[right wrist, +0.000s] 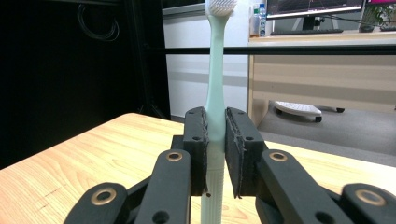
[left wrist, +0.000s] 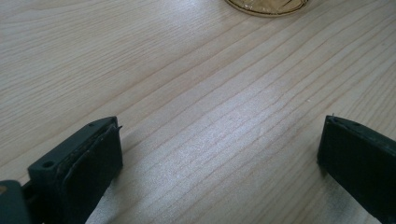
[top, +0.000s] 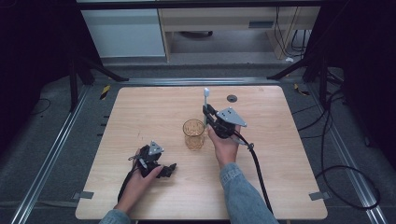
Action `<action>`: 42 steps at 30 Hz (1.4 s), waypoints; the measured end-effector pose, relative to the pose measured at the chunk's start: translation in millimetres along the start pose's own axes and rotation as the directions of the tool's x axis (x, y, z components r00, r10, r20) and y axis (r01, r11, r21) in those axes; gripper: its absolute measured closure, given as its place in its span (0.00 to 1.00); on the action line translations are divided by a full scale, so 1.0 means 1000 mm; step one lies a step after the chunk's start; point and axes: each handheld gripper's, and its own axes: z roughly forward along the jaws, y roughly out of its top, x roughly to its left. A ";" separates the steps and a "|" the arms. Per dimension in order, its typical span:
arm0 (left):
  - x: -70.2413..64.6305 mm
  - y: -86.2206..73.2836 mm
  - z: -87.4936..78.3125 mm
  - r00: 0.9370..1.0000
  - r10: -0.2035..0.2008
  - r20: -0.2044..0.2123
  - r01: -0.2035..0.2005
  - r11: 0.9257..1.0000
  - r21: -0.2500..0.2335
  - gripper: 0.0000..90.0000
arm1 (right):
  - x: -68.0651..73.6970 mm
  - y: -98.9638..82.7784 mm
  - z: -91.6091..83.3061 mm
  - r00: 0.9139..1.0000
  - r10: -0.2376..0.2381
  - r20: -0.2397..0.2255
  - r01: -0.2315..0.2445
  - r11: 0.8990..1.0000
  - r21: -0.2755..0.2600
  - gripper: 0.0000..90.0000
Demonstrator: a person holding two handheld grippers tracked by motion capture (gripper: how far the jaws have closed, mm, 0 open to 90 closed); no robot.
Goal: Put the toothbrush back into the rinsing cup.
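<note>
My right tongs clamp the light, stiff, slippery toothbrush mid-handle, a sound hold I judge, beside the fragile glass; left tongs gape wide.

Lab: framed test table, cables, monitor.

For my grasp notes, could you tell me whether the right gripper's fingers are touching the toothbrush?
Touching: in the right gripper view both fingers press the toothbrush handle.

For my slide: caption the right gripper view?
Right tongs clamp an upright pale-green toothbrush above the wooden table.
</note>
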 end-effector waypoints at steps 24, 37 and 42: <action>0.000 0.000 0.000 1.000 0.000 0.002 0.000 1.000 -0.001 0.00 | -0.001 -0.016 0.002 1.000 0.003 0.000 -0.003 1.000 0.018 0.88; 0.000 0.000 0.000 1.000 0.000 0.002 0.000 1.000 -0.001 0.00 | -0.001 -0.022 0.002 1.000 0.010 -0.002 -0.010 1.000 0.026 0.88; 0.000 0.000 0.000 1.000 0.000 0.002 0.000 1.000 0.000 0.00 | -0.002 -0.025 0.002 1.000 0.011 -0.003 -0.011 0.999 0.031 0.88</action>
